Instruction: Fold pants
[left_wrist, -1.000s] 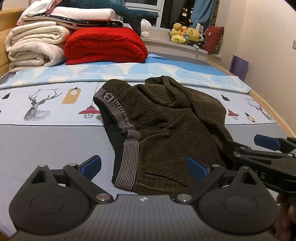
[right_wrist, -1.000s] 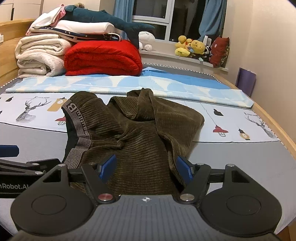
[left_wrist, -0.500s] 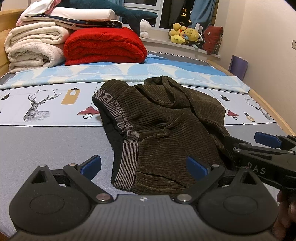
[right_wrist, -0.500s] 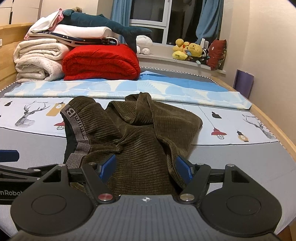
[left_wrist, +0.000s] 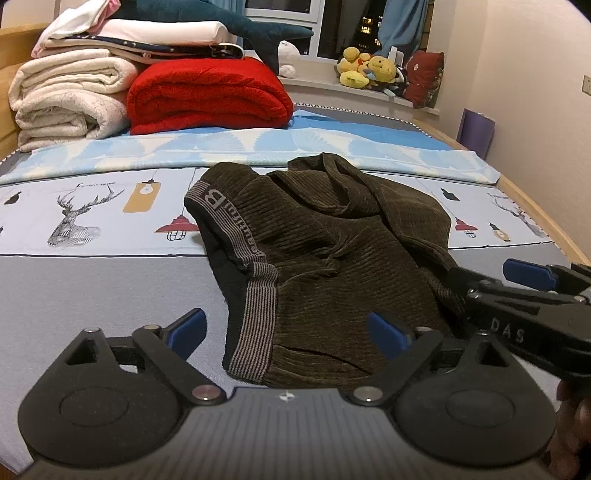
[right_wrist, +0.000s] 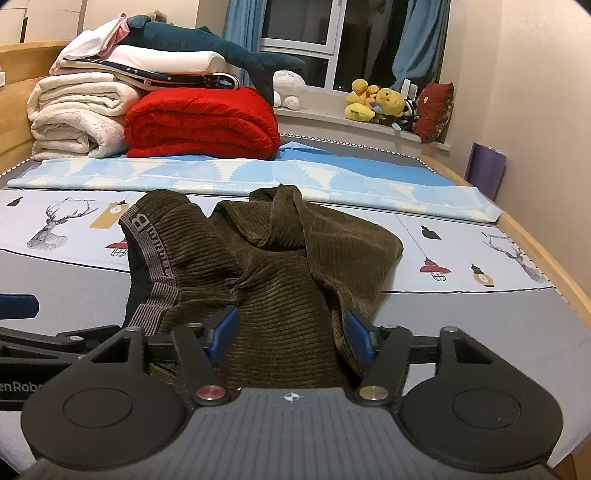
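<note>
Dark olive corduroy pants (left_wrist: 332, 258) lie crumpled on the bed, their grey waistband (left_wrist: 236, 236) toward the left; they also show in the right wrist view (right_wrist: 280, 266). My left gripper (left_wrist: 288, 332) is open, its blue pads on either side of the near waistband corner, low over the bed. My right gripper (right_wrist: 291, 332) is open, with the pants' near right edge between its pads. The right gripper also shows in the left wrist view (left_wrist: 524, 291) at the pants' right side.
The bed (left_wrist: 74, 295) has a grey and light printed sheet. Folded white blankets (left_wrist: 70, 99) and a red blanket (left_wrist: 207, 96) are stacked at its far end. Plush toys (left_wrist: 369, 70) sit on the windowsill. The wooden bed edge (right_wrist: 546, 258) runs along the right.
My right gripper has moved forward onto the pants' near right edge, and its view has dropped closer to the fabric. My left gripper has hardly moved.
</note>
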